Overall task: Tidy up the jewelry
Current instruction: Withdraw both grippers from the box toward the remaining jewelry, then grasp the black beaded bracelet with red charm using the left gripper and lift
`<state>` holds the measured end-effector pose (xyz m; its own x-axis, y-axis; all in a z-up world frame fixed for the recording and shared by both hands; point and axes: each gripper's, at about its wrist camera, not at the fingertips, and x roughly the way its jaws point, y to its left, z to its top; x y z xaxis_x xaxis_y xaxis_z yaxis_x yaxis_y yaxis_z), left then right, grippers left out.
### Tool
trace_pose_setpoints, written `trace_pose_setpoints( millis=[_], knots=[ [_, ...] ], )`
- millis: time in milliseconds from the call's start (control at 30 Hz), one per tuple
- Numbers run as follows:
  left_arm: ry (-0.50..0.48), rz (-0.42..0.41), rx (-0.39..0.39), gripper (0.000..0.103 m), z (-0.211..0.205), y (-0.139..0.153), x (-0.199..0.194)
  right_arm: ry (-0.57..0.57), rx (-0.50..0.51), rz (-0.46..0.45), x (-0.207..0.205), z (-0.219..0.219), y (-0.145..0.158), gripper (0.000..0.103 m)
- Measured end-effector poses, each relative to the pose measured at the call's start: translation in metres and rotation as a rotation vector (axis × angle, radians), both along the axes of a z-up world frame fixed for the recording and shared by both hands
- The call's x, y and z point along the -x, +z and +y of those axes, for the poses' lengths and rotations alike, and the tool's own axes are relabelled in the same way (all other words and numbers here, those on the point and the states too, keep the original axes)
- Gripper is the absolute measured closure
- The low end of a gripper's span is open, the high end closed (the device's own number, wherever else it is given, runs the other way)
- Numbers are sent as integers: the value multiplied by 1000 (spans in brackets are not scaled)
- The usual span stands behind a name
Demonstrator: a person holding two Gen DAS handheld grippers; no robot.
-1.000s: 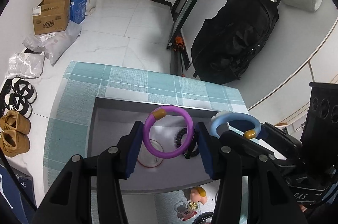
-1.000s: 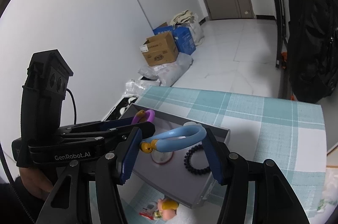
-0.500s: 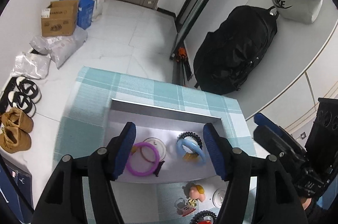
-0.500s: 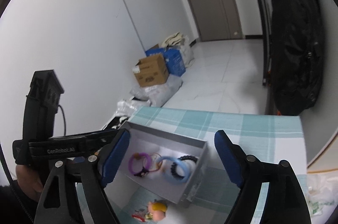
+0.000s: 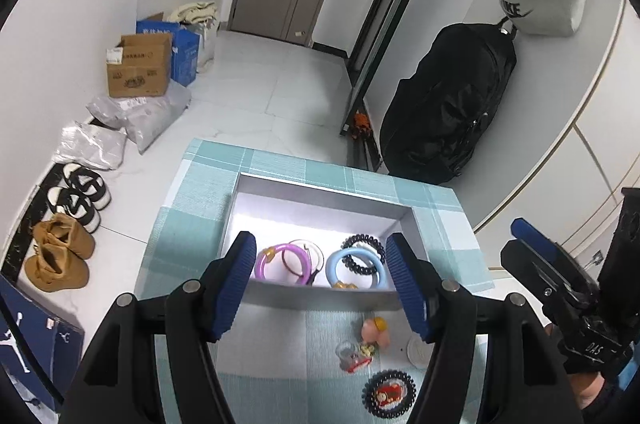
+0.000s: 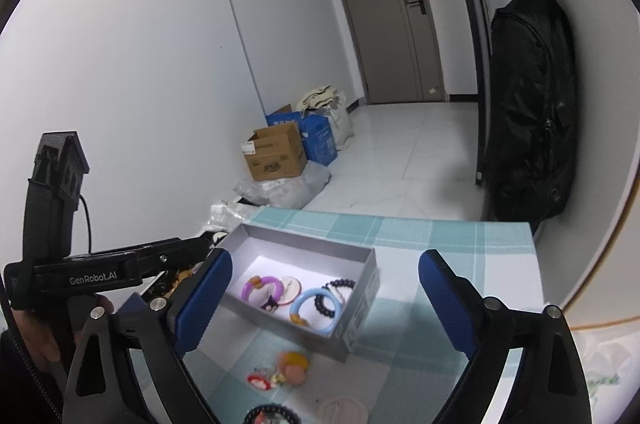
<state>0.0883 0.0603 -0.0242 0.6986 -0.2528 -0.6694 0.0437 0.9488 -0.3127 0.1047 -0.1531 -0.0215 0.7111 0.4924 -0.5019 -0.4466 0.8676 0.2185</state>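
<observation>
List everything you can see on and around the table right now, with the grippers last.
Grey cardboard box: 1, on the teal plaid tablecloth.
Purple plastic bangle: 1, in the box, left.
Light blue plastic bangle: 1, in the box, right.
Black spiral hair tie: 1, in the box, partly over the blue bangle.
Cartoon figure charm: 1, pink and yellow, on the cloth before the box.
Black-rimmed round charm: 1, near edge.
Brown cardboard carton: 1, on the floor.
Black backpack: 1, by the wall.
Left gripper: open, empty.
Right gripper: open, empty.
</observation>
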Motion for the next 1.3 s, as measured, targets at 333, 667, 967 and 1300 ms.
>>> trace_pose_setpoints(
  millis=[333,667,967,1300],
  knots=[
    [-42,-1,-45,39,-21,-6,29,-14,45,42,29,-10,-9,4],
    [-56,109,-38,35,-30,-28,48,-23,75,118,60,-19,-26,0],
    [-126,173,-60,34,-49,-45,59,-54,73,168,66,-31,-34,0],
    [-262,196,-176,34,-90,-62,59,-125,58,230,62,-51,-43,0]
  ],
)
